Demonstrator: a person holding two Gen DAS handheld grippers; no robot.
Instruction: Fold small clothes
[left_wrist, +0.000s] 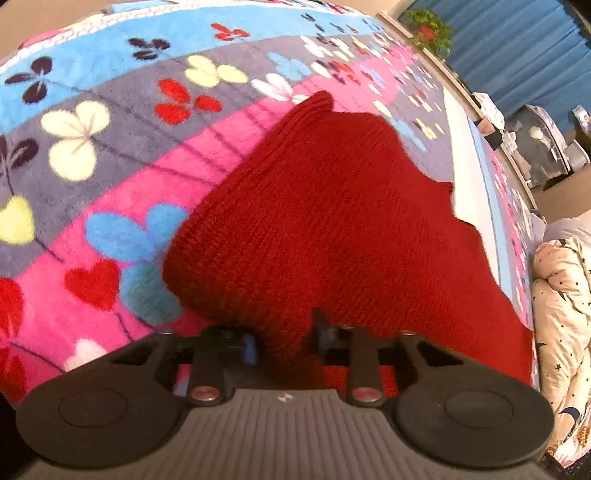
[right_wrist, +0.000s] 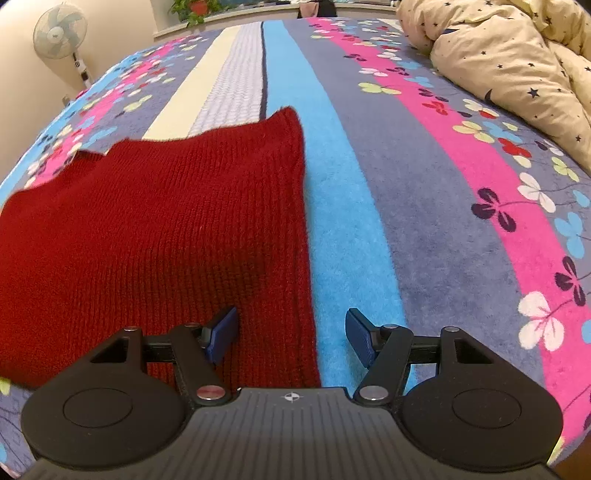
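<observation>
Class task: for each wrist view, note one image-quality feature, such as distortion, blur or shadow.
Left wrist: fisheye bends the floral blanket into a dome; the red knit is soft near the fingers. Right wrist: stripes curve; a shadow lies on the knit.

A flower-patterned bed blanket (right_wrist: 424, 206) carries a red knit garment (right_wrist: 155, 229) and a star-print duvet (right_wrist: 517, 62).

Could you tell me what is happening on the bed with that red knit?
A person is folding a small red knit garment on a flowered blanket, holding tongs in each hand. The left tongs are pinched shut on the garment's near edge. The right tongs stand open over its other near corner, gripping nothing yet.
</observation>
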